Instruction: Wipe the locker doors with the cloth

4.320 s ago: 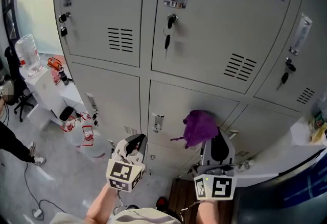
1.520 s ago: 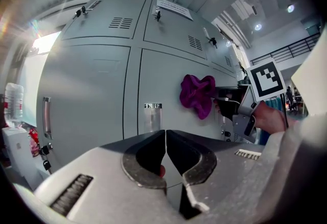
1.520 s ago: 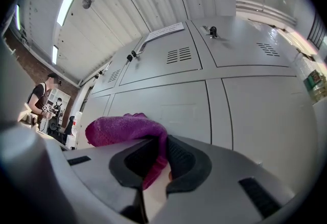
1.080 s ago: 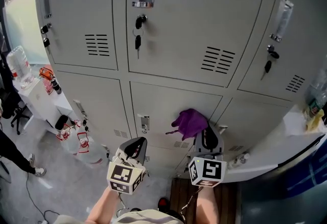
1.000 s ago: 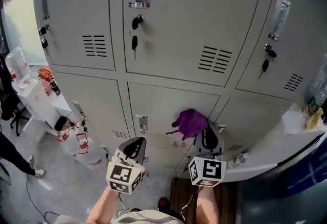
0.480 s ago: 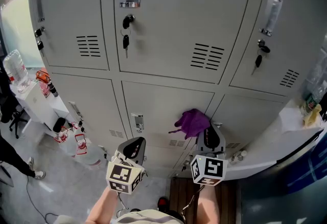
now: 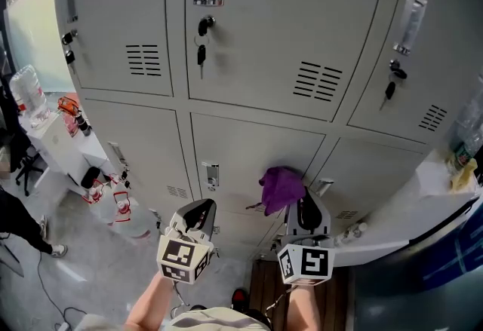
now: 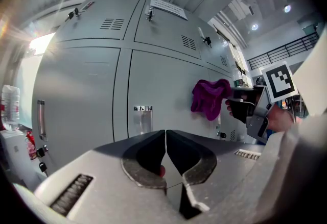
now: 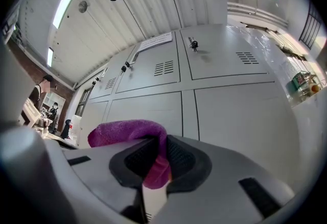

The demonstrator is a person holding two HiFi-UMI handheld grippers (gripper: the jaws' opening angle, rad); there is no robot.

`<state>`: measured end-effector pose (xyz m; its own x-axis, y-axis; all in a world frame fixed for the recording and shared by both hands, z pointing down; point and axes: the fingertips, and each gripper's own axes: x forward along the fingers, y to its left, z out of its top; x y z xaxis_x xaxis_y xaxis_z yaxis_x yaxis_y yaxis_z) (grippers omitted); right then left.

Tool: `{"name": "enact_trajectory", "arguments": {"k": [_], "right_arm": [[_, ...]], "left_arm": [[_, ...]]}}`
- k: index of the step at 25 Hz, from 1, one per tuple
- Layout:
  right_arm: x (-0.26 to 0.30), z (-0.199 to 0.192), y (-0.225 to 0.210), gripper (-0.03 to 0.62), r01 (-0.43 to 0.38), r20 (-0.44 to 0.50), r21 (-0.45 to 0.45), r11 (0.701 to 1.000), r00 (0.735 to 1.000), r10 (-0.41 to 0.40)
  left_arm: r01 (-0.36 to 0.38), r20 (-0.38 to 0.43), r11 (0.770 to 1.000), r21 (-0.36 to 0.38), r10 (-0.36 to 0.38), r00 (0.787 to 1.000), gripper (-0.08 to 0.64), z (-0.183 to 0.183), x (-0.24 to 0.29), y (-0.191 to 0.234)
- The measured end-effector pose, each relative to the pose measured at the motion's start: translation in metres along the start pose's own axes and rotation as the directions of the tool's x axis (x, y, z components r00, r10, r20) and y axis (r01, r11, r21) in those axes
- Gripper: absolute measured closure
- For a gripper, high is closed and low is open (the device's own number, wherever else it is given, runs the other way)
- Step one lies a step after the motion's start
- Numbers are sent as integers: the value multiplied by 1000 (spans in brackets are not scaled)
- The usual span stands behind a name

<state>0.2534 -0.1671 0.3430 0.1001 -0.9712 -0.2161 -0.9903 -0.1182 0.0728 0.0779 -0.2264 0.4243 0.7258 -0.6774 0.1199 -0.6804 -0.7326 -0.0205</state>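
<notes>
Cloth (image 7: 281,188), purple, is pinched in the right hand-held gripper (image 7: 296,205) against or just off a locker door (image 7: 249,145) at lower centre, while the left hand-held gripper (image 7: 198,215) is closed and empty; wiping looks barely begun, no door visibly finished.

Left gripper (image 7: 198,210) sits at 7 o'clock in head view, jaws closed tip to tip with nothing between them. Right gripper (image 7: 303,205) sits at 5 o'clock, jaws clamped on the cloth (image 7: 281,185). Both point toward 12.
</notes>
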Motion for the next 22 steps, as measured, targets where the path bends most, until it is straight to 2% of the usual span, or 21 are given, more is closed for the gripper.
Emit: {"name": "enact_trajectory", "arguments": {"k": [7, 16, 22], "right_arm": [[-4, -12, 47, 532, -97, -26, 21, 995, 995, 98], [23, -38, 102, 532, -228, -55, 47, 973, 972, 230], [46, -52, 126, 531, -271, -68, 63, 960, 959, 275]], "left_arm": [[-39, -4, 999, -7, 39, 999, 532, -4, -11, 15], [-120, -33, 993, -8, 120, 992, 532, -13, -30, 44], [-174, -43, 985, -17, 173, 984, 532, -18, -38, 64]]}}
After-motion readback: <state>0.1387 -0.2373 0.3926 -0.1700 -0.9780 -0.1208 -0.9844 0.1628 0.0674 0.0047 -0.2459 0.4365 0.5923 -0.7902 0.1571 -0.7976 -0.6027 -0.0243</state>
